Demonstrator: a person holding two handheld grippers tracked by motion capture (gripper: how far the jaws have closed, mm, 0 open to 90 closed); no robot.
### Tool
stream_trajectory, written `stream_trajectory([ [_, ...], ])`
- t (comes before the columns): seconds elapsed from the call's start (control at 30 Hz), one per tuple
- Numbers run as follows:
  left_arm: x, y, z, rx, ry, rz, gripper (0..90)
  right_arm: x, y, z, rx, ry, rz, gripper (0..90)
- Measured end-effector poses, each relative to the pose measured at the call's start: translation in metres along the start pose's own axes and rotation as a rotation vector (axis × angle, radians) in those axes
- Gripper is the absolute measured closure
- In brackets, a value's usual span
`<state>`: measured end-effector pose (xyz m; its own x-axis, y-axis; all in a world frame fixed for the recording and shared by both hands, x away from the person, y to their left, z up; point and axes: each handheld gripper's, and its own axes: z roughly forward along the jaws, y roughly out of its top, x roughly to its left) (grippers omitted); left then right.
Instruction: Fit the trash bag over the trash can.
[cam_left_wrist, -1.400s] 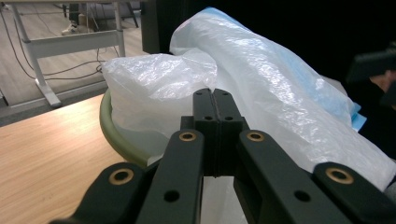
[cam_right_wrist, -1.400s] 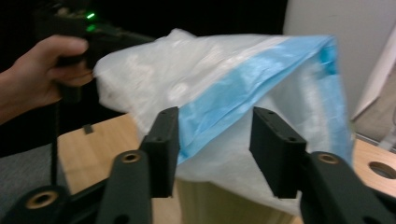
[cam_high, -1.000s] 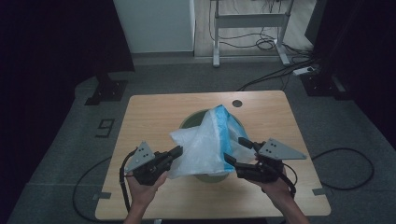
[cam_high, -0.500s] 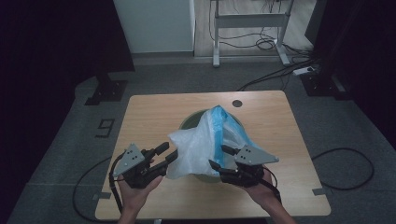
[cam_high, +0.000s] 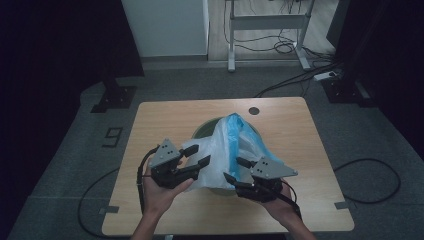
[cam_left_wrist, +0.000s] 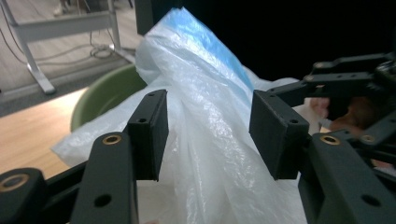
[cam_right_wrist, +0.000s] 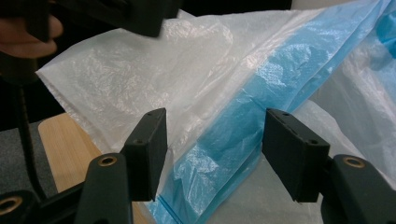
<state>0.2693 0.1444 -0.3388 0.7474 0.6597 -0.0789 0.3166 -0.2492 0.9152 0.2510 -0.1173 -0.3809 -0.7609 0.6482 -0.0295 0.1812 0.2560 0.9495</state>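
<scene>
While both my grippers sat half open around the plastic bag (cam_high: 225, 150) draped over the green bin (cam_high: 202, 131) on the tabletop (cam_high: 150, 120), left gripper (cam_high: 196, 155) freshly let go, right gripper (cam_high: 235, 170) closing, gripping nothing, I figured it could slump off.

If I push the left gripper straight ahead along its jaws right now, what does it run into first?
Most likely the plastic bag: in the left gripper view its white film hangs right between and ahead of the left gripper's open jaws. The green bin sits behind it, off to the side. How near the film is remains unclear.
</scene>
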Motion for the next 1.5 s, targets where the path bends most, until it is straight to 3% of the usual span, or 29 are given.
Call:
stream_trajectory([
  [0.23, 0.001, -0.007, 0.010, 0.029, -0.015, 0.006, 79.1, 0.000, -0.001, -0.005, -0.011, 0.006, -0.001, 39.3],
  [0.33, 0.001, -0.011, 0.007, 0.011, -0.024, 0.012, 89.5, -0.001, -0.001, -0.009, -0.020, 0.004, 0.003, 39.1],
  [0.47, 0.003, -0.018, -0.006, -0.064, -0.067, 0.006, 89.9, -0.008, -0.001, -0.018, -0.043, -0.015, 0.023, 39.1],
  [0.67, 0.007, -0.031, -0.022, -0.135, -0.115, -0.012, 89.9, -0.023, 0.005, -0.028, -0.075, -0.048, 0.076, 39.9],
  [0.87, 0.009, -0.039, -0.026, -0.159, -0.131, -0.022, 89.9, -0.024, 0.018, -0.023, -0.091, -0.047, 0.088, 40.3],
  [0.97, 0.009, -0.041, -0.027, -0.165, -0.131, -0.020, 89.9, -0.024, 0.023, -0.015, -0.077, -0.069, 0.096, 40.5],
  [1.27, 0.013, -0.048, -0.032, -0.178, -0.136, -0.030, 89.8, -0.025, 0.025, 0.006, -0.057, -0.080, 0.132, 41.6],
  [1.5, 0.014, -0.050, -0.030, -0.188, -0.147, -0.044, 89.8, -0.013, 0.028, 0.009, -0.039, -0.070, 0.101, 41.3],
])
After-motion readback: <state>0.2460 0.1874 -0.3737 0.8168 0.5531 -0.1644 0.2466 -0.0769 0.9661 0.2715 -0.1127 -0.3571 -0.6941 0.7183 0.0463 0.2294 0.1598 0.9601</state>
